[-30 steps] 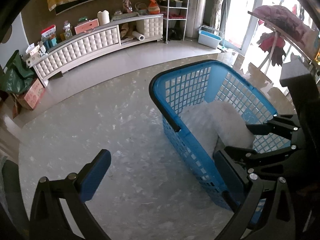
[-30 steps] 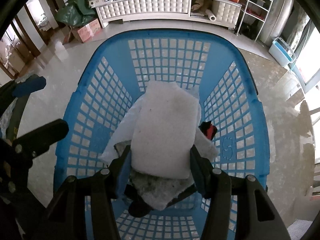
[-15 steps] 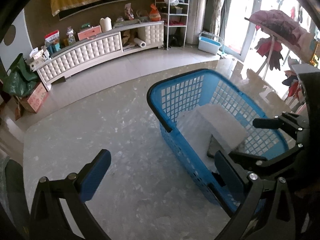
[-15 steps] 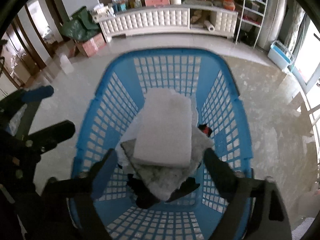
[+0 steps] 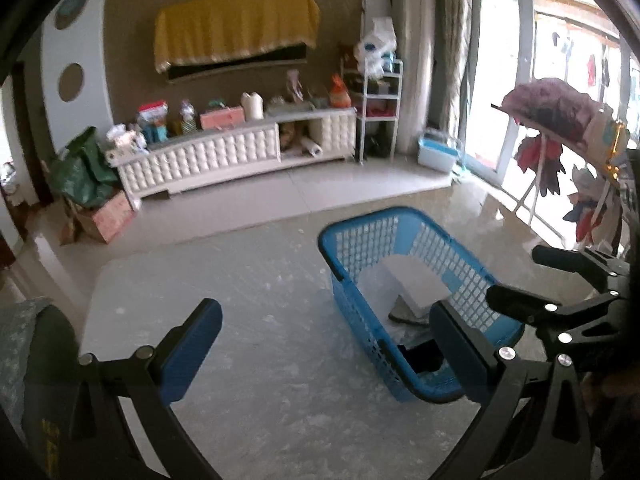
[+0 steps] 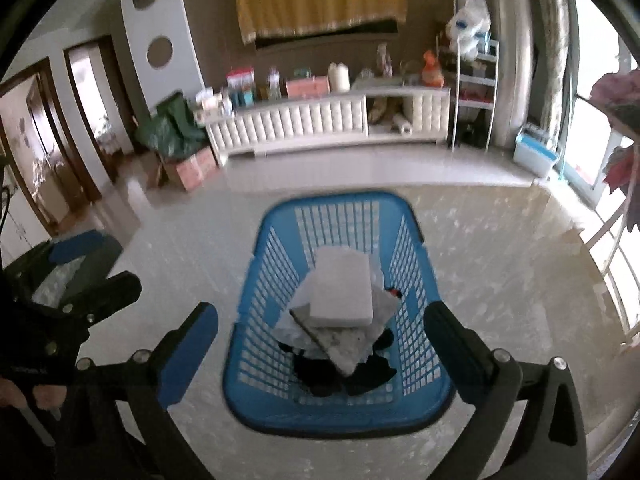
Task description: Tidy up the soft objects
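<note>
Blue basket [image 6: 344, 412] on floor holds folded white pad [image 6: 342, 292] atop grey and dark cloths. Right gripper [image 6: 320, 344] above basket's near end, fingers wide apart, empty. Left gripper [image 5: 324, 344] left of basket, likewise spread, empty. Best next: lift clear without snagging basket rim.

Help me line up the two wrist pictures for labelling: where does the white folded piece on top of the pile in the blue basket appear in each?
Left wrist: the white folded piece lies right of centre, inside the blue basket.
Right wrist: the white folded piece lies at centre, topping the pile.
Shared landmark: the white tufted cabinet by the far wall.
</note>
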